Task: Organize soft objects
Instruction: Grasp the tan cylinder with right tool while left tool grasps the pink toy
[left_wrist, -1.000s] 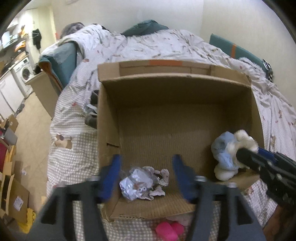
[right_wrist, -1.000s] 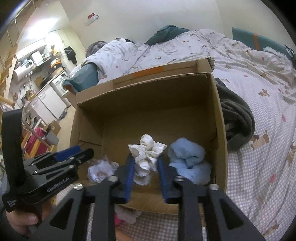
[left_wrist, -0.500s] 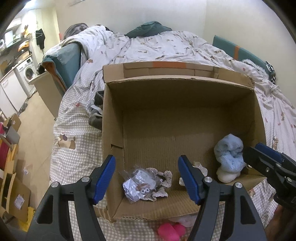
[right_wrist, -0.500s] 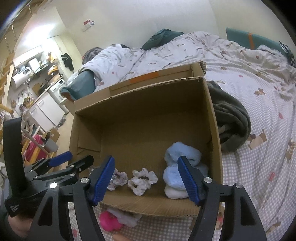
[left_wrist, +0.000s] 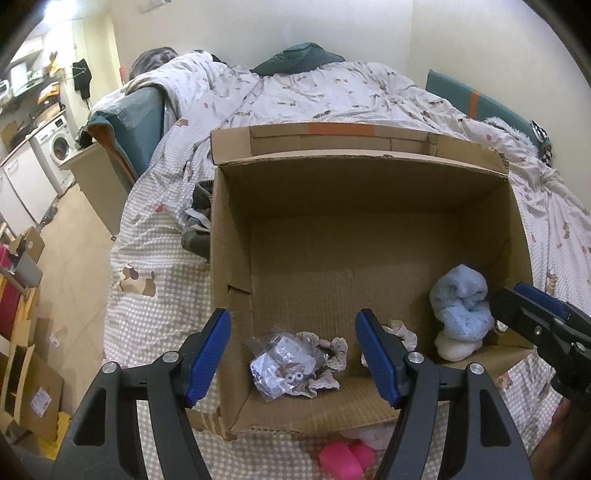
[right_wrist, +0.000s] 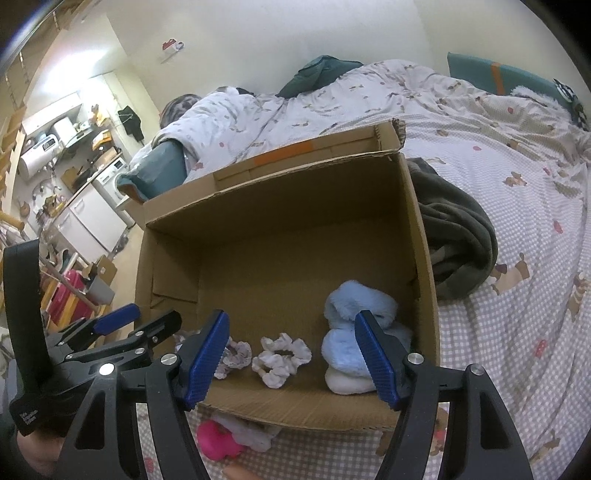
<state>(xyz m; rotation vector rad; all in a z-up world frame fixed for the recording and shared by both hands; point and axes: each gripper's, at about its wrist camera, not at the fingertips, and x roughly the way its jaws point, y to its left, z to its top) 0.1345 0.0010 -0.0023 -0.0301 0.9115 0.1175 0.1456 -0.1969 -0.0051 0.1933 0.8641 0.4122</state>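
While both grippers are hovering wide open and empty over the near edge of the cardboard box (right_wrist: 280, 236), the pink soft object (right_wrist: 216, 441) is lying on the bedspread (right_wrist: 498, 332) outside the box, just beside its near wall, below and behind both sets of fingertips. Judged by position, the right gripper (right_wrist: 291, 354) is sitting nearer to it than the left gripper (left_wrist: 293, 356). White scrunchies (right_wrist: 282, 354) and blue socks (right_wrist: 360, 325) are lying inside.

- left tongs (left_wrist: 293, 356) held level, jaws spread wide, nothing between them
- right tongs (right_wrist: 291, 356) beside them, jaws spread wide, nothing held
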